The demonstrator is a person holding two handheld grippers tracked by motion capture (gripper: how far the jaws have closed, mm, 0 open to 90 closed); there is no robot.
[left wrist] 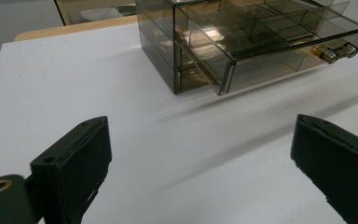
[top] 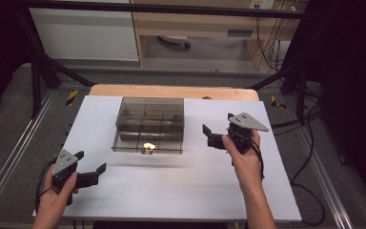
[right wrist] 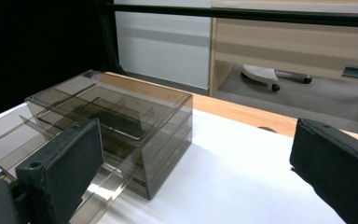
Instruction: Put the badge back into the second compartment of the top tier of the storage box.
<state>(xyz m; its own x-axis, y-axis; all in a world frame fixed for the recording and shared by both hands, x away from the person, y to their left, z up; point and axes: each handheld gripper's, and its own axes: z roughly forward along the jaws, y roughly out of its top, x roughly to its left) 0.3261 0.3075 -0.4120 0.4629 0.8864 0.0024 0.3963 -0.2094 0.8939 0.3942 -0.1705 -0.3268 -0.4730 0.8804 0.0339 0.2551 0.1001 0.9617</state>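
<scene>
Two grippers, both with nothing in them, and we're sizing up the smoky transparent plastic drawer box (top: pixel 149 125) sitting toward the back middle of the white counter (top: pixel 181 186). Our left gripper (top: pixel 94 168) hovers near the front-left corner of the counter with its fingers (left wrist: pixel 72 165) spread wide, well apart from the box. Our right gripper (top: pixel 208 134) sits just off the box's right side, fingers (right wrist: pixel 63 168) spread too.

One drawer is slid partway out toward us, and its small shiny metal knob (top: pixel 148 147) catches the light at the front. Looks to us like the drawer is the job. To do it cleanly, we'd bring one gripper straight in line with the knob, pinch it squarely, and move along the drawer's track, not sideways. The box looks light, so bracing it with the other gripper should stop it skating across the counter.

No brand, label or readable writing anywhere on the box that we can make out.
</scene>
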